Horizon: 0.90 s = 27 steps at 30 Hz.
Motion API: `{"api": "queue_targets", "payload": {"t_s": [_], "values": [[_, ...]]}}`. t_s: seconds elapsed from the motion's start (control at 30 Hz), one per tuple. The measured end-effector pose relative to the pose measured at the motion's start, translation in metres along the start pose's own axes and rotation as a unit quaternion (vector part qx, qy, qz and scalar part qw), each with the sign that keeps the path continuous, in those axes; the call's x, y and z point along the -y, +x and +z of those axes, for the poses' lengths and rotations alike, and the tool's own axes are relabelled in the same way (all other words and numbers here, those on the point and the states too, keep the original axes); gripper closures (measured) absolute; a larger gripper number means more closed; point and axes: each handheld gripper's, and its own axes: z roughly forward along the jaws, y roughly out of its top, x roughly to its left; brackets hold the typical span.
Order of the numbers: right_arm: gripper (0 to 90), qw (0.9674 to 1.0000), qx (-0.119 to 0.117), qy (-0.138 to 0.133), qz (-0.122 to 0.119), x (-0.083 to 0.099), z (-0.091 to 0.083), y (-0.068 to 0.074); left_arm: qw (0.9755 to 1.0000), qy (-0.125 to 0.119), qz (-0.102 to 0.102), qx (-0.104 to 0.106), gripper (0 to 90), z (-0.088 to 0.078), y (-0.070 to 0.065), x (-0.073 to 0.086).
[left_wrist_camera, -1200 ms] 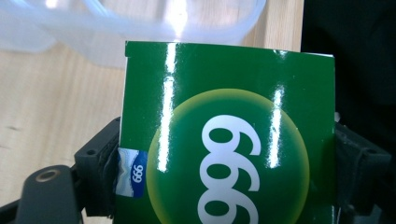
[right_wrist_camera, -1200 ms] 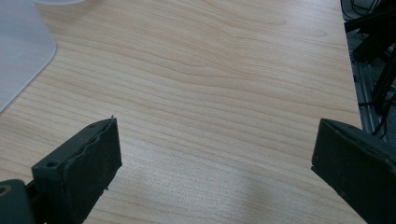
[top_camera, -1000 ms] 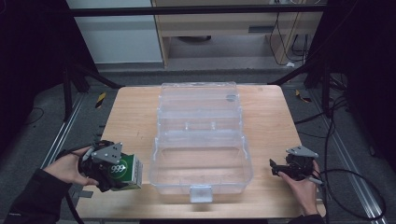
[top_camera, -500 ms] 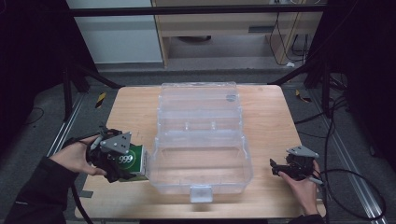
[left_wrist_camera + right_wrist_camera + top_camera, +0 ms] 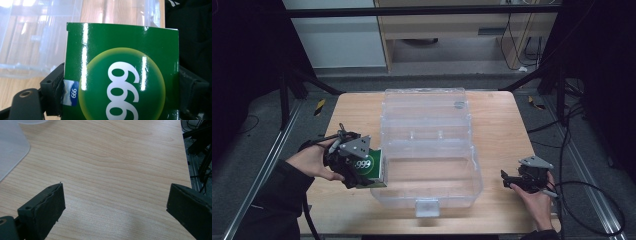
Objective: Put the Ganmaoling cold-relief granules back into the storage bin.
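Note:
My left gripper (image 5: 362, 172) is shut on a green box (image 5: 373, 167) printed with "999" in white. I carry it just off the left wall of the clear plastic storage box (image 5: 432, 197), whose lid lies open toward the far side. In the left gripper view the green box (image 5: 122, 72) stands between both jaws, their pads tight against its sides, with the clear box (image 5: 30, 37) behind it. My right gripper (image 5: 508, 181) rests low at the table's right front, open. In the right gripper view its fingers (image 5: 42, 210) stand wide apart over bare wood.
The wooden table (image 5: 497, 120) carries the clear box in its middle. A corner of the clear box (image 5: 10, 147) lies ahead-left of the right gripper. Black frame rails and cables run along both sides of the table, and a cabinet stands beyond the far edge.
My left hand has carried the green box to the right and a little upward, from the table's left front up to the clear box's left wall. The right hand has stayed still.

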Motion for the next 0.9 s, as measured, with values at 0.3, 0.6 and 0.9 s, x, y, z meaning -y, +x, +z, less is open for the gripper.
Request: {"api": "queue_targets", "payload": {"t_s": [0.3, 0.6, 0.9], "values": [[2.0, 1.0000, -0.001, 0.000, -0.001, 0.000, 0.000, 0.000, 0.9999, -0.002, 0.010, 0.011, 14.4, 0.017, 0.005, -0.016], [2.0, 1.0000, -0.002, 0.000, -0.001, 0.000, 0.000, 0.000, 0.9997, -0.002, 0.017, 0.020, 14.5, 0.037, 0.007, -0.024], [2.0, 1.0000, -0.002, 0.001, -0.002, 0.000, 0.000, 0.000, 0.9993, 0.004, 0.018, 0.031, 14.5, 0.055, 0.009, -0.026]]}}
